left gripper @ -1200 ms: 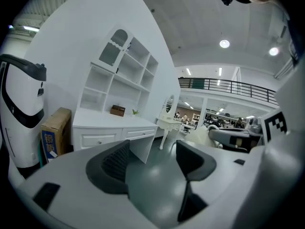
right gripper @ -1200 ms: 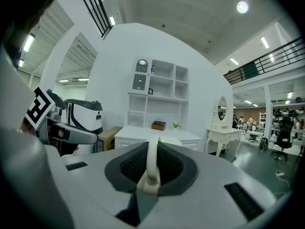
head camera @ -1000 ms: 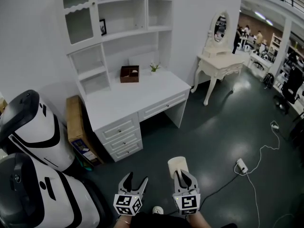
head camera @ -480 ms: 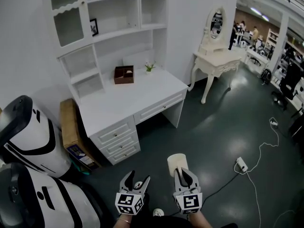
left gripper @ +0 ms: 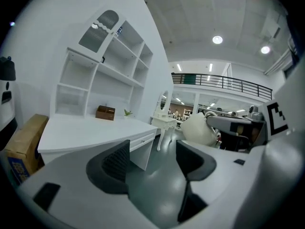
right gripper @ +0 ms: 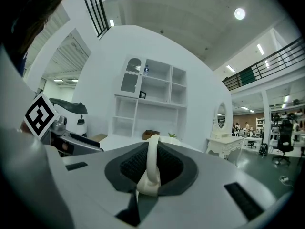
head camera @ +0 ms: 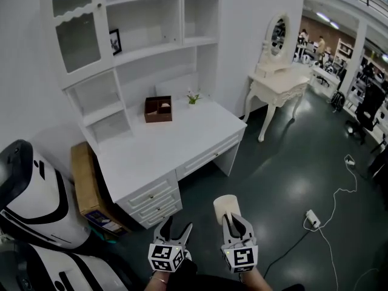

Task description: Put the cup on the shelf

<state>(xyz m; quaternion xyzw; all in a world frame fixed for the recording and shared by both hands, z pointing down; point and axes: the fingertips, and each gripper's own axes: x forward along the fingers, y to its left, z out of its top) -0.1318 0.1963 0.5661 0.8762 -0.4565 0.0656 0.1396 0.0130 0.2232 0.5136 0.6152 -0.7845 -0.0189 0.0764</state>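
right claw (head camera: 233, 221) clamped on cup (head camera: 225, 205) handle | left claw (head camera: 172, 230) wide, empty | shelf (head camera: 159, 46) well apart | we advise: carry cup level, close in over worktop (head camera: 159, 147)

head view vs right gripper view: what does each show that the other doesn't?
Head view only: the cup's open rim from above, the desk drawers, a power strip on the floor.
Right gripper view only: the right hand-held gripper with its jaws shut on the cup's handle, and a ceiling light.
Both: shelf unit, brown box, mirrored dressing table.
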